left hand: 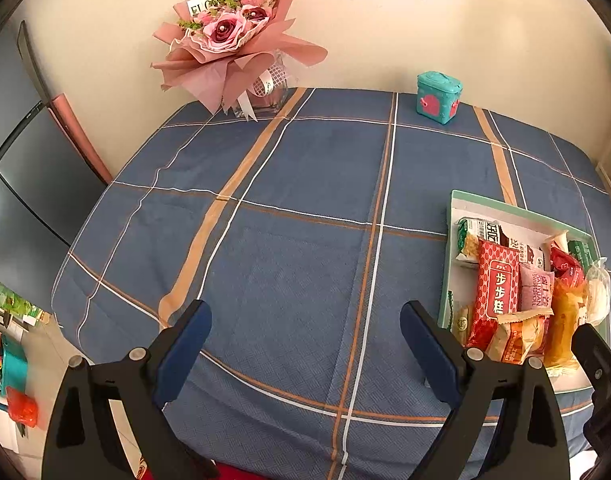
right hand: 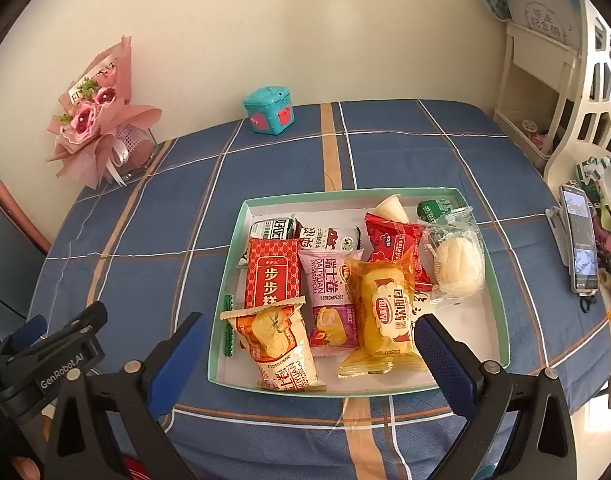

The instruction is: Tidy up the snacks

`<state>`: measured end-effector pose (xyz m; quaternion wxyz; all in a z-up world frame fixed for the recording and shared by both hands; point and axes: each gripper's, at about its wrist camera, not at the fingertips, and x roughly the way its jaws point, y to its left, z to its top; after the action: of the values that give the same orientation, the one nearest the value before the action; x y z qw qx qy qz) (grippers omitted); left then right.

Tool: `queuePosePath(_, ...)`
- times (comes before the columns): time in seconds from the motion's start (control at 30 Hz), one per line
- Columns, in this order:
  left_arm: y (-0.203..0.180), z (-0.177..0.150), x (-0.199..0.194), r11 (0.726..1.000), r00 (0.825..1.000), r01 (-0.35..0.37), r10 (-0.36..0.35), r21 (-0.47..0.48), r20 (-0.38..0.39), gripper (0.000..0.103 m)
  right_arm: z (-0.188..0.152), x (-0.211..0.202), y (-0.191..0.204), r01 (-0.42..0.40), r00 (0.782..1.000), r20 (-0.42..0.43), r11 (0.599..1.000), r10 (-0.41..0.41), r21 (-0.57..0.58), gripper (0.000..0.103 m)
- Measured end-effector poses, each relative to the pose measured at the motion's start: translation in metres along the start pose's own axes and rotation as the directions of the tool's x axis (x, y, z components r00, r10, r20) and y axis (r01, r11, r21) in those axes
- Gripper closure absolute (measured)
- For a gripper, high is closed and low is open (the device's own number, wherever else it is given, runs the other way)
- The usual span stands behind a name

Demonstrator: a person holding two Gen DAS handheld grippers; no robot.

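Observation:
A shallow white box with a teal rim [right hand: 501,312] lies on the blue plaid tablecloth and holds several wrapped snacks. Among them are a red packet [right hand: 271,276], a pink Swiss roll pack [right hand: 329,300], a yellow bread pack [right hand: 385,316], an orange-white pack [right hand: 273,340] and a clear-wrapped white bun [right hand: 457,264]. My right gripper [right hand: 309,344] is open above the box's near edge, its fingers astride the front packs without touching them. In the left wrist view the box [left hand: 453,200] sits at the right, and my left gripper [left hand: 305,338] hangs open over bare cloth.
A pink bouquet in a glass vase [left hand: 241,40] and a teal toy box [left hand: 439,98] stand by the back wall. A phone on a stand [right hand: 581,240] and a white shelf unit [right hand: 545,92] lie to the right. The table's left edge drops to the floor.

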<state>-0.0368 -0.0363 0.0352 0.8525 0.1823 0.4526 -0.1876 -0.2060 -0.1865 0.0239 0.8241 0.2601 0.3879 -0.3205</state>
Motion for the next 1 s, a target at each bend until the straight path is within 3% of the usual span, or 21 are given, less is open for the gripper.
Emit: queuePosePath(1.0, 0.0005, -0.0011, 0.0027, 1.000, 1.000, -0.005, 0.005, -0.004, -0.009, 0.008, -0.0014, 0.0032, 0.0033, -0.001, 1.000, -0.010, 1.000, 0.001, -0.013, 0.000)
